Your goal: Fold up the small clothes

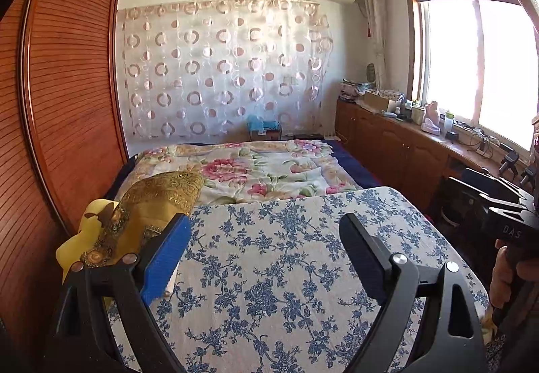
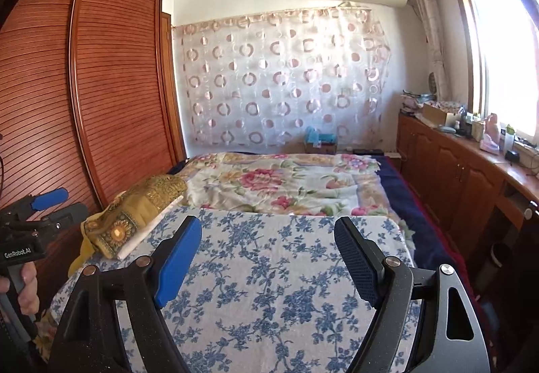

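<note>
Both tools are wide open and hold nothing. The left tool (image 1: 266, 238) hangs above a board (image 1: 303, 255) covered with blue-flower cloth, and only this cloth shows between its fingers. The right tool (image 2: 266, 238) hangs above the same board, also with only the cloth between its fingers. The board itself carries no garment. At its far left corner lies a gold embroidered cloth (image 1: 161, 198), bunched, partly on the board edge and partly on the bed (image 1: 256, 171). A yellow piece (image 1: 87, 238) lies just beside it, and in the right view a white folded piece (image 2: 148, 231) lies under its edge. Each view shows the other tool at its side, held by a hand (image 2: 28, 289).
</note>
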`<state>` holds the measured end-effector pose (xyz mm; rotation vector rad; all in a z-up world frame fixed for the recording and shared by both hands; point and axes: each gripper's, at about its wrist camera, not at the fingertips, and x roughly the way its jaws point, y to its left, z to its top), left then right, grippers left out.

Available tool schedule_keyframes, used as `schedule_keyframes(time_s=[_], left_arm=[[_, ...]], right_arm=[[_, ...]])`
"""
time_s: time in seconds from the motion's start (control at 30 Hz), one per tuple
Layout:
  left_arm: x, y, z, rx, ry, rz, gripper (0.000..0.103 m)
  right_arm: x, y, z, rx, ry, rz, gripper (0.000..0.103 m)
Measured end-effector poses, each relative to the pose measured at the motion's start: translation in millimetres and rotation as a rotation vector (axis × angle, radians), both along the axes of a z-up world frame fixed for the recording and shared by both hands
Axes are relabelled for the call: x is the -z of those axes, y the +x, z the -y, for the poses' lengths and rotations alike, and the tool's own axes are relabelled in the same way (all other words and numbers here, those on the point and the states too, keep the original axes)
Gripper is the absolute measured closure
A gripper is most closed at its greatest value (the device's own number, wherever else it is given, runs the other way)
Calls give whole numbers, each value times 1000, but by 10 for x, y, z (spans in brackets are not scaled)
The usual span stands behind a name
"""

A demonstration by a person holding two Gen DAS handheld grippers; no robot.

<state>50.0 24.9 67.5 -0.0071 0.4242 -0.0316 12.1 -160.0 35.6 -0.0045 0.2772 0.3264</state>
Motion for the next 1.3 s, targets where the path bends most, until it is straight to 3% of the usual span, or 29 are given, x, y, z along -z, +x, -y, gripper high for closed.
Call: schedule_keyframes(time_s=[1.3], left_arm=[[35, 0, -20, -20, 0, 1, 13]], right_arm=[[101, 152, 55, 17, 3, 0, 21]])
